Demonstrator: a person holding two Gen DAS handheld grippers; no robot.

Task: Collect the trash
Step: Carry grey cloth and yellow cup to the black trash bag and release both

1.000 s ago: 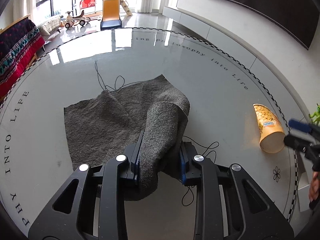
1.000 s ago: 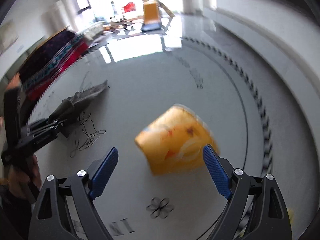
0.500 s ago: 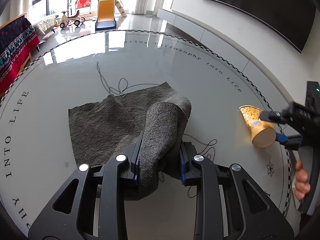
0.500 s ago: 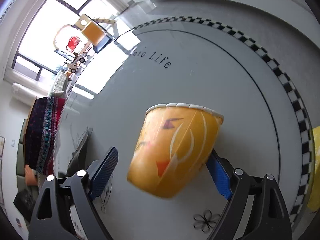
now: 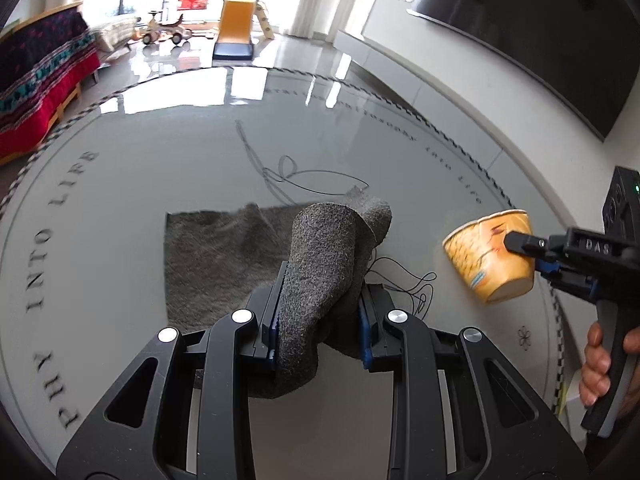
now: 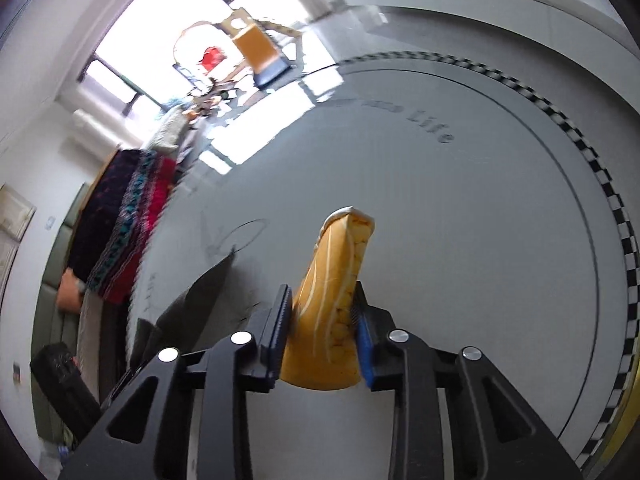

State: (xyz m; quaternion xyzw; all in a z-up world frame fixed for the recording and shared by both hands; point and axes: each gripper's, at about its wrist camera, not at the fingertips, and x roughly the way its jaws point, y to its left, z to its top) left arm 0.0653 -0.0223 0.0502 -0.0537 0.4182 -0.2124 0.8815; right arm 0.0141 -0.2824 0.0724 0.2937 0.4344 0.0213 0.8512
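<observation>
The right gripper (image 6: 322,332) is clamped on the crushed orange paper cup with a pale rim (image 6: 334,304), its two blue-padded jaws pressing the cup's sides flat between them. In the left wrist view the same cup (image 5: 490,256) hangs off the round grey glass table (image 5: 120,168), tilted, with its long axis running from the rim at the far left down to the base at the near right — so the cup's mouth points away from the hand (image 5: 600,360) that carries it.

The left gripper (image 5: 318,320) is closed on a raised fold of the grey felt cloth (image 5: 224,256), and the rest of that cloth lies flat on the table, far and left of the jaws. Loose black threads (image 5: 404,284) trail on the glass just right of the fold (between the cloth and the cup).

The relation that matters is this: the cup lies to the right of the cloth and well apart from it, already in the right claw's hold — no bin or bag shows in either view, so where it should go I cannot tell. The threads are nearer the left claw, but that one is occupied.
</observation>
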